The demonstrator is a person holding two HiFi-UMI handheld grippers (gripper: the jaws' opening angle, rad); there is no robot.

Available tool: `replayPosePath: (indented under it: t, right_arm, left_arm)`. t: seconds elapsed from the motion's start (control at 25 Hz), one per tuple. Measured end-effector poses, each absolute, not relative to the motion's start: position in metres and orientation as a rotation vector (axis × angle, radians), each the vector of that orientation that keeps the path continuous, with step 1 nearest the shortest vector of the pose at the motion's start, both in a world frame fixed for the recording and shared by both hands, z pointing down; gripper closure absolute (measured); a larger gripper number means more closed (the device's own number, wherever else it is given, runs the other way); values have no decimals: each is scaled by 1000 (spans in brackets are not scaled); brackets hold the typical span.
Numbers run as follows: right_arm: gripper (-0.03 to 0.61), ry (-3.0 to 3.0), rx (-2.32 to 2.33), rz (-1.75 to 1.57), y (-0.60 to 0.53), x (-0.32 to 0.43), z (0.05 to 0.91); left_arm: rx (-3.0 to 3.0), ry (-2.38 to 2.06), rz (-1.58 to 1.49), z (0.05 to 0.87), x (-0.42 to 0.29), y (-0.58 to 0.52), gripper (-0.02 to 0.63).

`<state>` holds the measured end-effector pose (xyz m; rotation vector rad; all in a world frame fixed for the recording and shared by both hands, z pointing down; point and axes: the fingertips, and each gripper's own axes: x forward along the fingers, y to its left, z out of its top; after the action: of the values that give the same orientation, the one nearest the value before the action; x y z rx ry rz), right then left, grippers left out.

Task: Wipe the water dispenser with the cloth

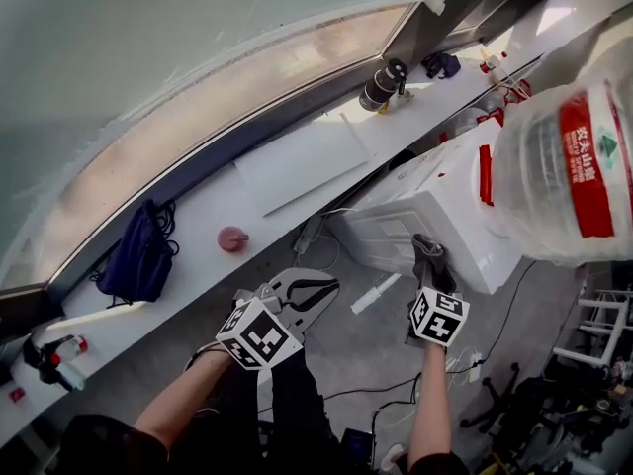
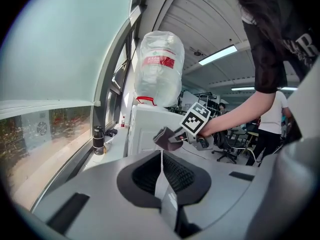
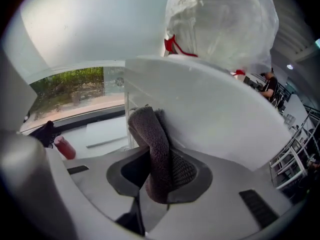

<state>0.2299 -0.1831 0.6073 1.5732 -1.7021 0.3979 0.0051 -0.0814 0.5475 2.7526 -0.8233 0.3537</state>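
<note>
The white water dispenser (image 1: 440,201) stands against the window ledge with a big clear bottle (image 1: 569,166) with a red label on top. My right gripper (image 1: 427,253) is shut on a grey cloth (image 1: 431,261) and holds it against the dispenser's near side. In the right gripper view the cloth (image 3: 152,139) stands folded between the jaws (image 3: 157,151), touching the white panel (image 3: 220,119) below the bottle (image 3: 220,24). My left gripper (image 1: 318,290) hangs left of the dispenser, shut and empty. Its own view shows the jaws closed (image 2: 161,158), with the dispenser (image 2: 145,129) and cloth (image 2: 167,136) ahead.
A long white window ledge (image 1: 198,231) carries a dark blue bag (image 1: 138,255), a small red object (image 1: 232,238), a white board (image 1: 302,156) and a dark flask (image 1: 381,85). Cables lie on the floor. An office chair (image 1: 495,404) and a white rack (image 1: 603,325) are at the right.
</note>
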Motion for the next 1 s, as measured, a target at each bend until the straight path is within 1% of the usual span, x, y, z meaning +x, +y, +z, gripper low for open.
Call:
replayPosePath:
  t: [0.36, 0.72, 1.0]
  right_arm:
    - [476, -1654, 1559, 613, -190, 239, 721]
    - [476, -1573, 1496, 674, -196, 232, 840]
    - [476, -1426, 1411, 714, -198, 228, 900]
  left_arm:
    - [2702, -890, 361, 583, 12, -91, 594]
    - [2697, -930, 404, 621, 13, -98, 594]
    - [2660, -971, 433, 635, -3, -107, 594]
